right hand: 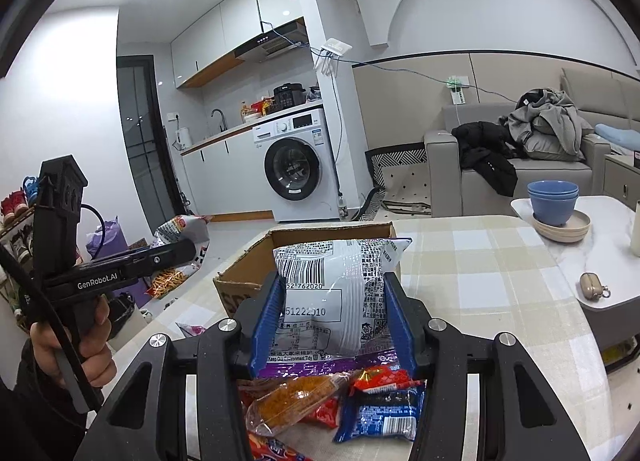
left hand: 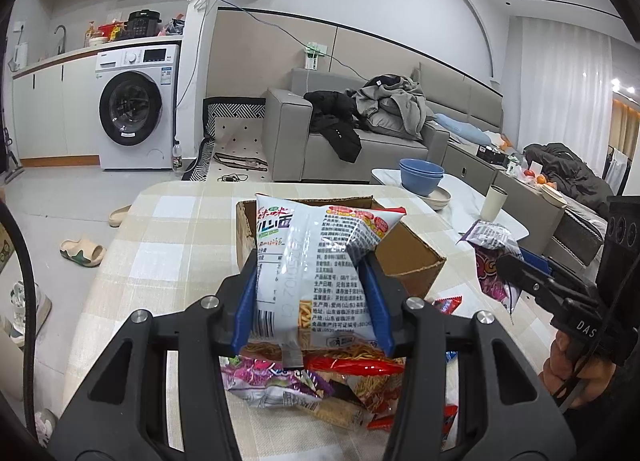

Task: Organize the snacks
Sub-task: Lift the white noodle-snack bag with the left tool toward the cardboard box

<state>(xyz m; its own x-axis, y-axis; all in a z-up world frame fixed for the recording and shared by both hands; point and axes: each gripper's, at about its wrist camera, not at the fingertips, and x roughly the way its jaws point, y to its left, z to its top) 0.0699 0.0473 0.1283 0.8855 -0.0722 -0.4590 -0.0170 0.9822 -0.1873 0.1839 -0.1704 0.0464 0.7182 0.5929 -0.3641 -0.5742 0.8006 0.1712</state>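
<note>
My left gripper [left hand: 310, 265] is shut on a white noodle-snack bag [left hand: 320, 229], held up above the checked tablecloth [left hand: 168, 229]. Just behind the bag stands an open cardboard box [left hand: 408, 257]. My right gripper [right hand: 333, 281] is shut on a white and purple bag [right hand: 336, 301] with a barcode, in front of the same box [right hand: 244, 277]. Each gripper shows in the other view: the right one [left hand: 508, 265] with its purple bag [left hand: 490, 245], the left one [right hand: 188, 251] with its noodle bag [right hand: 180, 233]. Several loose snack packets [left hand: 288, 381] [right hand: 340, 397] lie on the cloth under both grippers.
Stacked blue bowls [right hand: 552, 201] sit on plates on a white side table [right hand: 600, 253], with a cup [left hand: 493, 203] and a small earbud case [right hand: 592, 285] nearby. A grey sofa [left hand: 360, 149] with clothes and a washing machine [left hand: 136, 109] stand beyond the table.
</note>
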